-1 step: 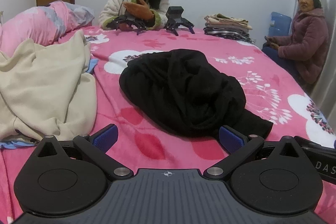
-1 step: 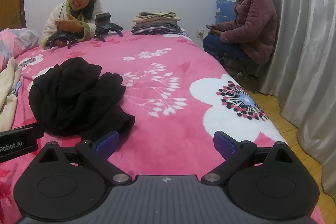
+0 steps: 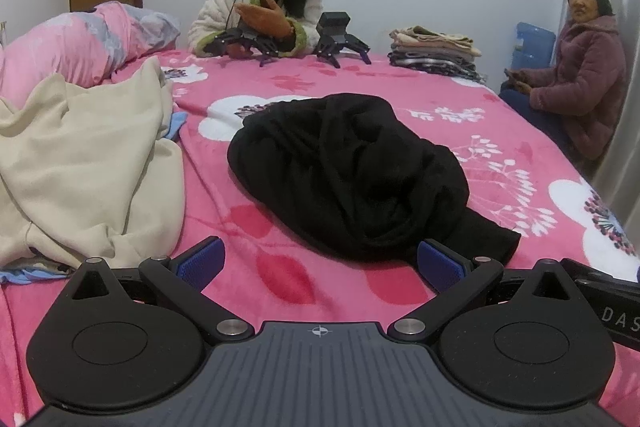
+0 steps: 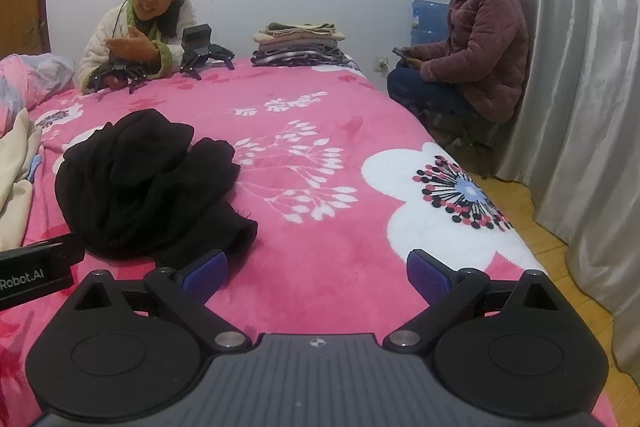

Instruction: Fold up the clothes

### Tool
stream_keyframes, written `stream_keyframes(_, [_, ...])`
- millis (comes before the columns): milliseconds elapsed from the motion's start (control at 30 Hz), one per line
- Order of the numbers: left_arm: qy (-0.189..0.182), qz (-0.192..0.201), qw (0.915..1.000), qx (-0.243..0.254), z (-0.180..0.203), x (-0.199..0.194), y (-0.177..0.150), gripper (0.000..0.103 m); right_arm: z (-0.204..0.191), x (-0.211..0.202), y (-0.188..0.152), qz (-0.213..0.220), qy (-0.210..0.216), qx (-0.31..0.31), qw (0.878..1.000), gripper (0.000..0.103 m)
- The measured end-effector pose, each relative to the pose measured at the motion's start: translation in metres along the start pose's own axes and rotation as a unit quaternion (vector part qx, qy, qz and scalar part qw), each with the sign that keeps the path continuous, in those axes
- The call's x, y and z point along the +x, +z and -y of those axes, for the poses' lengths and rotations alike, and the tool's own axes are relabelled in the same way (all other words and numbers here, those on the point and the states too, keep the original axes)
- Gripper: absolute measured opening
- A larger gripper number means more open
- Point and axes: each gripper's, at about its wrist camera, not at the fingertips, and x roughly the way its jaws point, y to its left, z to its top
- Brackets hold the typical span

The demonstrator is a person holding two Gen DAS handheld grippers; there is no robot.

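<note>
A crumpled black garment (image 3: 352, 171) lies in a heap on the pink flowered blanket (image 3: 500, 147), mid-bed. My left gripper (image 3: 320, 255) hovers just in front of its near edge, open wide, and its blue pads (image 3: 202, 261) touch no cloth. In the right wrist view the same black garment (image 4: 148, 183) sits to the left of my right gripper (image 4: 316, 263), which is also open with only the pink blanket (image 4: 320, 107) between its fingers. Its left finger is close to the garment's near corner.
A cream garment (image 3: 80, 167) is heaped at the left beside a pink quilt (image 3: 72, 47). Folded clothes (image 3: 434, 53) are stacked at the far edge, near two spare grippers (image 3: 340, 41). One person (image 3: 272, 15) sits behind the bed, another (image 4: 480, 51) at its right by the curtain (image 4: 580, 87).
</note>
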Motion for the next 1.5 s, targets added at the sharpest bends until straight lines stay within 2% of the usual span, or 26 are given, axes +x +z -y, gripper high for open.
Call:
stream_keyframes(367, [0.004, 0.002, 0.9999, 0.015, 0.0, 0.0019, -0.0012, 0.103, 0.0005, 0.0004, -0.0006, -0.001, 0.006, 0.003, 1.0, 0.099])
stream_keyframes(567, [-0.007, 0.001, 1.0, 0.005, -0.004, 0.0037, -0.001, 0.103, 0.0009, -0.0011, -0.0003, 0.005, 0.006, 0.003, 1.0, 0.099])
stream_keyframes(1500, [0.007, 0.005, 0.9999, 0.006, -0.0044, 0.0027, -0.001, 0.103, -0.0014, 0.0022, 0.0006, -0.001, 0.02, 0.0, 1.0, 0.099])
